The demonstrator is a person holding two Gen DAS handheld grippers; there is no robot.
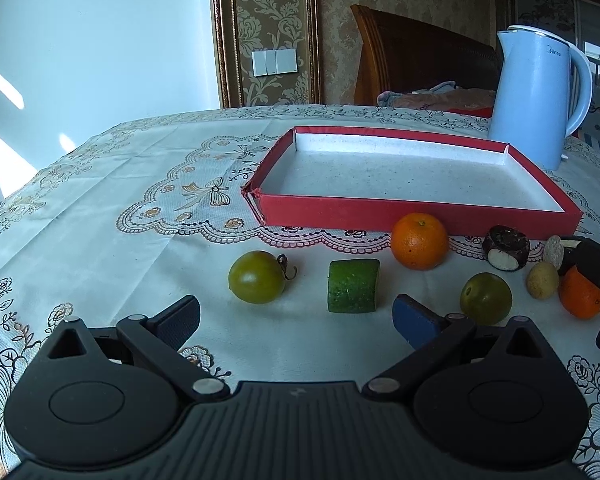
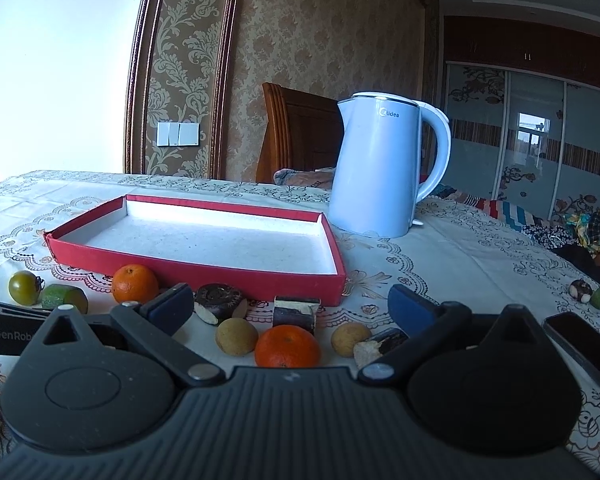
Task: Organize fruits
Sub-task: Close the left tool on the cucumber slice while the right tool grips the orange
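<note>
A shallow red box [image 1: 400, 215] [image 2: 204, 270] with a white floor lies empty on the tablecloth. In front of it are a green tomato [image 1: 257, 283] [image 2: 24, 287], a green cut piece [image 1: 353, 291] [image 2: 64, 298], an orange [image 1: 419, 246] [image 2: 135, 283], a second green tomato [image 1: 485, 298], a dark cut piece [image 1: 505, 253] [image 2: 219, 303], two small tan fruits [image 2: 236, 336] [image 2: 350, 339] and a second orange [image 2: 287, 346] [image 1: 581, 295]. My left gripper [image 1: 296, 322] is open just short of the green piece. My right gripper [image 2: 290, 306] stands open around the second orange.
A pale blue kettle [image 1: 538, 96] [image 2: 384, 168] stands behind the box's right corner. Another dark cut piece [image 2: 296, 312] lies near the box front. Small fruit pieces [image 2: 586, 292] lie far right near a black object [image 2: 580, 340]. A bed with clothes lies beyond the table.
</note>
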